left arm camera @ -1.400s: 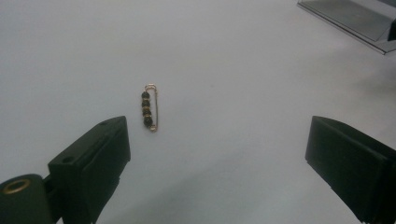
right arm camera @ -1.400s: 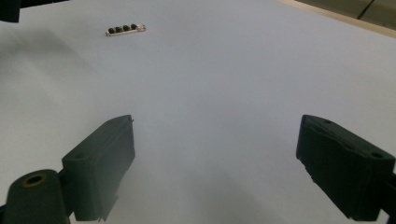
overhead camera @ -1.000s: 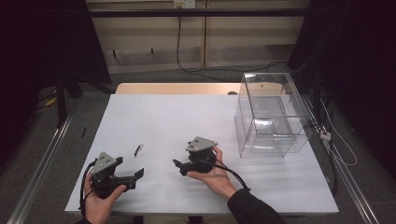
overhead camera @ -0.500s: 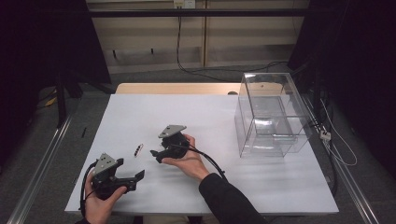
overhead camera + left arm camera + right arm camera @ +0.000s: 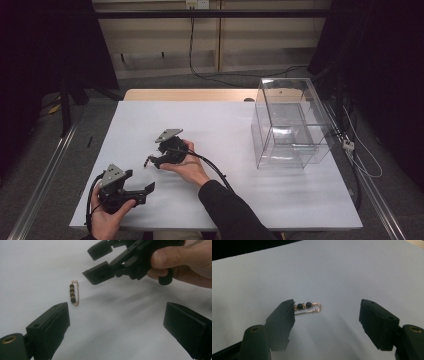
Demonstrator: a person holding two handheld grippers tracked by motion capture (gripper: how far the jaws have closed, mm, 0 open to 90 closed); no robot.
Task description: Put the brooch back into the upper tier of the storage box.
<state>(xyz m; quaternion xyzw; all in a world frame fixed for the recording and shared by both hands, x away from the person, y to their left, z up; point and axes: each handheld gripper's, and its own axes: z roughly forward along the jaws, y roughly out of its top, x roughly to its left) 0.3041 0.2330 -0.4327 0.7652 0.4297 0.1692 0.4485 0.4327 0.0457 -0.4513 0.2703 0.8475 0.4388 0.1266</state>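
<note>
A small gold pin strung with black beads (image 5: 73, 293) lies flat on the white table (image 5: 260, 190). My right gripper (image 5: 153, 161) hovers just to the right of the pin (image 5: 145, 161), tips pointing at it. In the right gripper view the pin (image 5: 308, 307) lies ahead of the jaws, part of it hidden behind the left jaw. The right gripper (image 5: 329, 320) is open and its jaws have just been closing, with nothing pressed between them. My left gripper (image 5: 140, 180) rests near the front left, open and empty (image 5: 117, 327), looking at the right gripper (image 5: 98, 263).
A clear plastic box (image 5: 290, 125) stands at the right side of the table. A wooden strip (image 5: 190, 95) runs along the table's far edge. The right gripper's cable (image 5: 212, 167) trails back along the sleeve.
My right hand has carried its gripper leftward across the table, from the middle to just beside the pin. The left gripper has stayed put.
</note>
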